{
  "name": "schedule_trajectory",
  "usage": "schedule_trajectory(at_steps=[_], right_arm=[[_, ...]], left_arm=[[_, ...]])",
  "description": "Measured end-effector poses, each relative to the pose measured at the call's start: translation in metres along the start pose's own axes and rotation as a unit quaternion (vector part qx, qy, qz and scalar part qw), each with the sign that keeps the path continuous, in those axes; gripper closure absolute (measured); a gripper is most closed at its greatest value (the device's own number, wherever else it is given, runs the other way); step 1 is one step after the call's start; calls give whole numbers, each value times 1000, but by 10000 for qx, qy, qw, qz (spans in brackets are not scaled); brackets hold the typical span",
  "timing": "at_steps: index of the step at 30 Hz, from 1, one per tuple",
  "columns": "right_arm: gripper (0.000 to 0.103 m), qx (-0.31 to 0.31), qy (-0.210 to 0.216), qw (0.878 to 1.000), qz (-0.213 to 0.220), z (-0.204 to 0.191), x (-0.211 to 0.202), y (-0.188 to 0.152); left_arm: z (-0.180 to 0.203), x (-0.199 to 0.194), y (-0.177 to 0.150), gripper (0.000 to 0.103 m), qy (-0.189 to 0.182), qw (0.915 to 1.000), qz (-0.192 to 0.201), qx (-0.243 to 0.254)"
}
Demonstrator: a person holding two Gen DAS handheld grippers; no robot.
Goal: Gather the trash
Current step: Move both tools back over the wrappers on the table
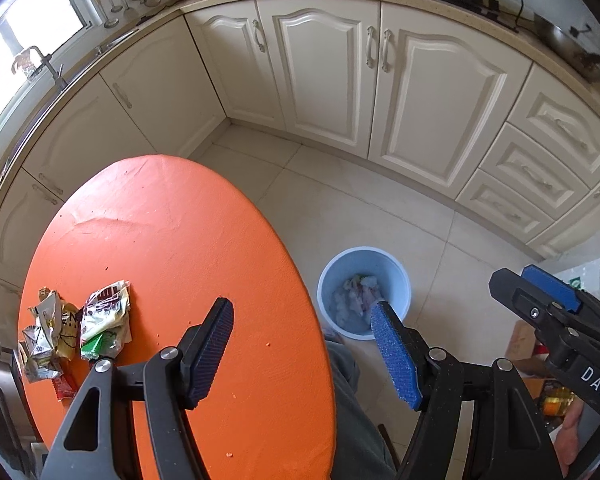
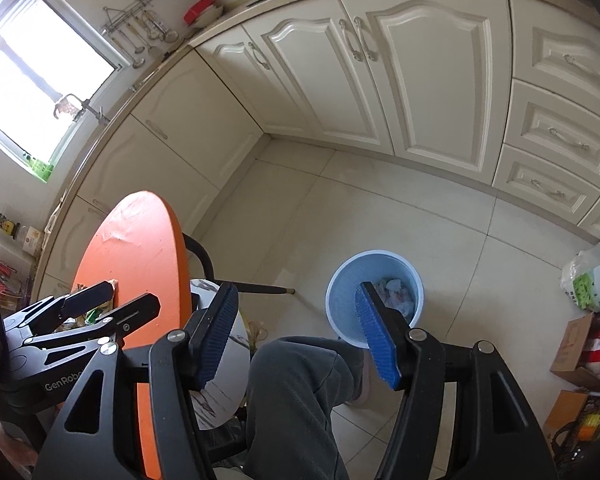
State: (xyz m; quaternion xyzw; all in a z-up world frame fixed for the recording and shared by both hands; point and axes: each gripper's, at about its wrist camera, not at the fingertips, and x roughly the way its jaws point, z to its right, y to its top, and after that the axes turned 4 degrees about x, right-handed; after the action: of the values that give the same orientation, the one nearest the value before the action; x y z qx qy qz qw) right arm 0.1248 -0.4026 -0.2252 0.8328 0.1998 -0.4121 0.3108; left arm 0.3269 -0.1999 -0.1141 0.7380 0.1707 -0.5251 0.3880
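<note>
Over the right-hand edge of the orange round table (image 1: 172,240) we see the left gripper (image 1: 304,344) hanging with its jaws spread and nothing between them, one pad above the tabletop, the other past the rim above the floor. The tabletop is bare across most of its far half; the trash on it sits near its left edge: two main clumps of crumpled wrappers (image 1: 76,328), a white-and-green one just beside a silvery-yellow one, with a red scrap touching the nearer end. We cannot count the wrappers within each clump. A few orange crumbs lie near the nearer rim. On the pale tiled floor (image 2: 400,216), apart from the table, stands one blue bin (image 2: 340,300), already holding crumpled paper. The right gripper (image 2: 296,336) is above the person's grey trouser leg (image 2: 296,392), its jaws standing apart and empty, one blue pad lined up with the bin's mouth. Open floor runs from the bin to the cream cabinets (image 2: 340,80). Boxes and bags crowd the right side.
</note>
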Motion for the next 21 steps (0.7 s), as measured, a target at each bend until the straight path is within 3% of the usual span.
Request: schedule_trajectory(at_steps=[14, 21], right_arm=[[40, -700, -131, 9975, 15, -77, -25, -47], [28, -1150, -120, 9933, -79, -134, -21, -71]], left_arm=[[-78, -64, -87, 35, -80, 9971, 276, -703], [-140, -90, -130, 35, -104, 9910, 374, -1280]])
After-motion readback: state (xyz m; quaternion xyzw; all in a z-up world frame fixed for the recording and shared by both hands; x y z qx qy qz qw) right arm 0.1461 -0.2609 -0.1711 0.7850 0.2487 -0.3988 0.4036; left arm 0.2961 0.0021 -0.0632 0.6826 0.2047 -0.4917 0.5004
